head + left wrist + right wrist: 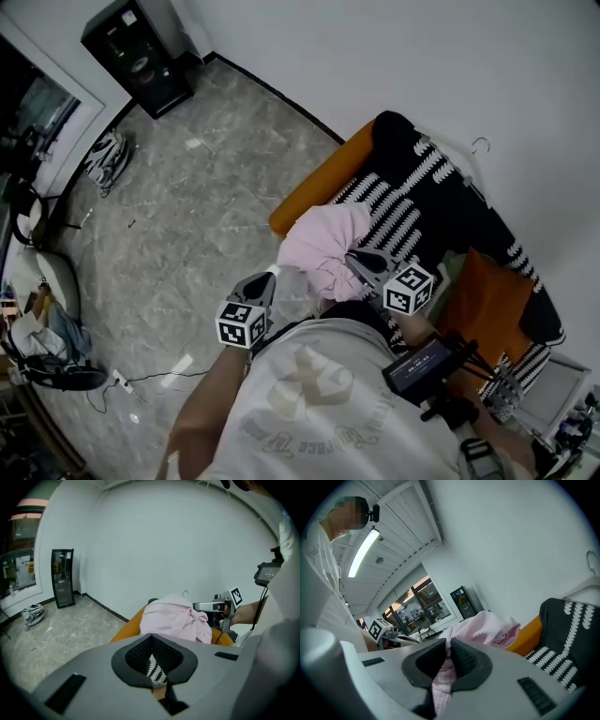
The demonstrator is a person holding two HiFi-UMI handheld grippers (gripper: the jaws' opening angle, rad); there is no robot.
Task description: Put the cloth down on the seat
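A pink cloth point(323, 242) hangs bunched above the sofa's near end, over the black-and-white striped seat point(405, 217). My right gripper point(353, 256) is shut on the cloth's edge; in the right gripper view pink fabric point(487, 625) fills the gap between its pads point(449, 645). My left gripper point(272, 276) is just left of the cloth, shut, with nothing in it. In the left gripper view its tips point(151, 637) meet, and the cloth point(173, 618) hangs ahead from the right gripper point(213, 606).
The sofa has an orange arm point(314, 183) at the near end and an orange cushion point(483, 300) further along. A hanger point(480, 145) rests on the sofa back against the white wall. A black cabinet point(141, 52) and shoes point(105, 155) stand across the grey floor.
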